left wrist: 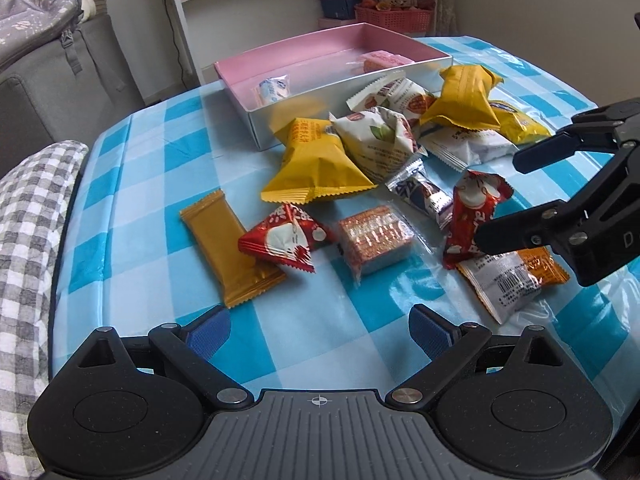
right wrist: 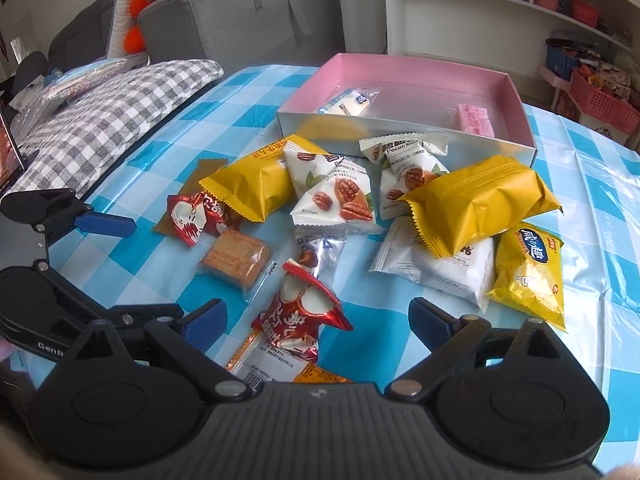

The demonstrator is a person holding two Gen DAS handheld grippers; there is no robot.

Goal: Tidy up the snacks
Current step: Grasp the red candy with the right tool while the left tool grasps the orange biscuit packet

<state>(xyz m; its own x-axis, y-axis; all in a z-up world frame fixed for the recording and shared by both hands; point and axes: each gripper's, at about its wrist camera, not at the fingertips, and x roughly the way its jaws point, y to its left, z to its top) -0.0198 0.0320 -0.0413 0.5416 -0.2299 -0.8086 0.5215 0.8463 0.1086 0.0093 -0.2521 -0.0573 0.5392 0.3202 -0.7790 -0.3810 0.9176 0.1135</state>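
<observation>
Several snack packets lie in a loose pile on the blue checked tablecloth (left wrist: 160, 208). A pink-lined box (left wrist: 320, 52) at the far side holds a white-blue packet (left wrist: 272, 88) and a pink packet (left wrist: 384, 59). My left gripper (left wrist: 320, 336) is open and empty, low over the cloth just short of a gold bar packet (left wrist: 228, 248) and a wafer packet (left wrist: 374, 238). My right gripper (right wrist: 316, 326) is open around a red packet (right wrist: 300, 320) without closing on it. The right gripper also shows in the left wrist view (left wrist: 504, 200), and the left gripper in the right wrist view (right wrist: 160, 268).
Yellow packets (right wrist: 480, 200), white pecan packets (right wrist: 336, 196) and a second red packet (right wrist: 196, 216) crowd the space before the box (right wrist: 400, 80). A grey checked cushion (right wrist: 100, 120) lies along the table's left edge. Shelves with baskets (right wrist: 600, 96) stand behind.
</observation>
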